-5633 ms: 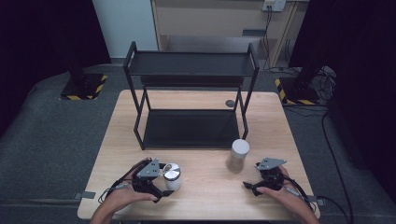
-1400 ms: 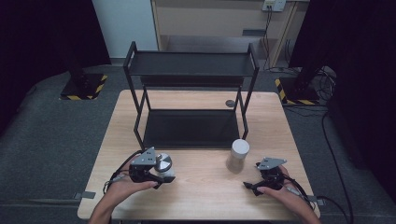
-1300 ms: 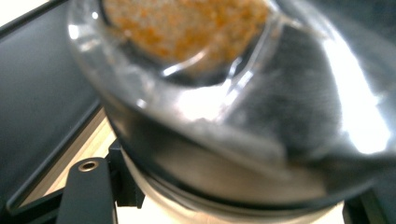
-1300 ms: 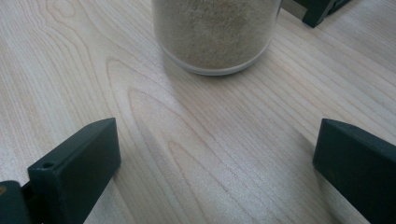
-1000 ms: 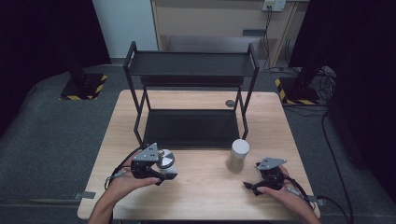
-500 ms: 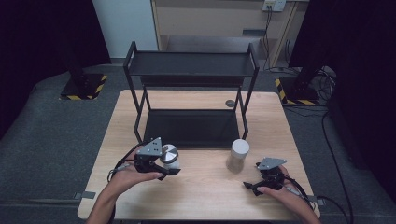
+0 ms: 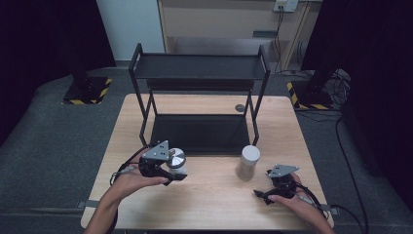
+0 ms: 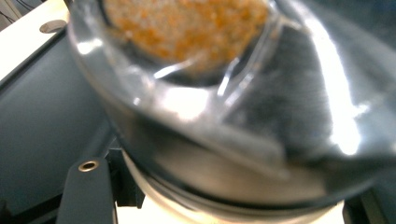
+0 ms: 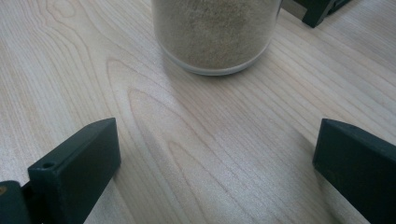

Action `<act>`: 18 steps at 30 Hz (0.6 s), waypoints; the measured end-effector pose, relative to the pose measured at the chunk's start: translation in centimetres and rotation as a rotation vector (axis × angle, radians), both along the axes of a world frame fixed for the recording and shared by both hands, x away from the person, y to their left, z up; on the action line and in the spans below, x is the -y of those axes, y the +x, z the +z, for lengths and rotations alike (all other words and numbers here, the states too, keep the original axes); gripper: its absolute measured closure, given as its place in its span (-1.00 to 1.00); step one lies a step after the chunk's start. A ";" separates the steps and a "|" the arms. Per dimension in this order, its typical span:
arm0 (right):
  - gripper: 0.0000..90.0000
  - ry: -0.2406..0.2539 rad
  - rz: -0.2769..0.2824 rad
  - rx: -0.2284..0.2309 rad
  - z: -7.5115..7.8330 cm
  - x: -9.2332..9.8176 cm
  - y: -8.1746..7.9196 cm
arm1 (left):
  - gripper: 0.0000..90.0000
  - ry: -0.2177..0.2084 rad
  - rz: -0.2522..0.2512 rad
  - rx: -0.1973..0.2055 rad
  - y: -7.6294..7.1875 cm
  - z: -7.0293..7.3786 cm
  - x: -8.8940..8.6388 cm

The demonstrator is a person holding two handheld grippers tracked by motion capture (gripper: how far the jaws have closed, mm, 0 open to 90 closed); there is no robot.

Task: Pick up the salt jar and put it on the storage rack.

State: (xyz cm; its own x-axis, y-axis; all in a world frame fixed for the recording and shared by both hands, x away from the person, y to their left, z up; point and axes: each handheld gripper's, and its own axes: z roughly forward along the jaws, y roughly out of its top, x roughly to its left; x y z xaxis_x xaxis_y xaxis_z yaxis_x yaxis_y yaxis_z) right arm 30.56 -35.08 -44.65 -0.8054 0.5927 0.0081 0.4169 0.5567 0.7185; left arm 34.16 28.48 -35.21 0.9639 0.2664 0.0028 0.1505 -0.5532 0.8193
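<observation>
Inspecting the lower left of the high view, we find the left gripper [image 7: 171, 171] clamped on a clear jar [image 7: 176, 163] of orange granules with a silvery lid, held just in front of the black two-tier shelf rack [image 7: 199, 100]. At lower right the right gripper [image 7: 263, 194] rests on the wooden table [image 7: 214, 204], jaws spread wide and empty. We note a second jar [image 9: 217, 32] of beige powder just beyond them.
</observation>
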 end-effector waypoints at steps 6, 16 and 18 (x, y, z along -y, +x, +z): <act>-0.96 0.000 0.000 0.000 0.0 0.0 0.0 | -0.34 0.015 -0.014 0.018 0.5 1.3 0.2; -0.97 0.000 0.000 0.000 0.0 0.0 0.0 | -0.34 0.035 -0.027 0.028 1.3 2.6 0.4; -0.97 0.001 0.000 0.000 0.0 0.0 0.0 | -0.34 0.038 -0.029 0.030 1.5 3.0 0.4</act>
State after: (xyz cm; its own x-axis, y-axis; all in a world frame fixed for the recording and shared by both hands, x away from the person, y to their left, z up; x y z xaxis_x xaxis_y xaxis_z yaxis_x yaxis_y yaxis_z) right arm 30.57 -35.09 -44.66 -0.8055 0.5925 0.0087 0.4170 0.5564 0.7187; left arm 35.69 28.10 -32.25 0.9706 0.2371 0.0417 0.1092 -0.5880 0.8015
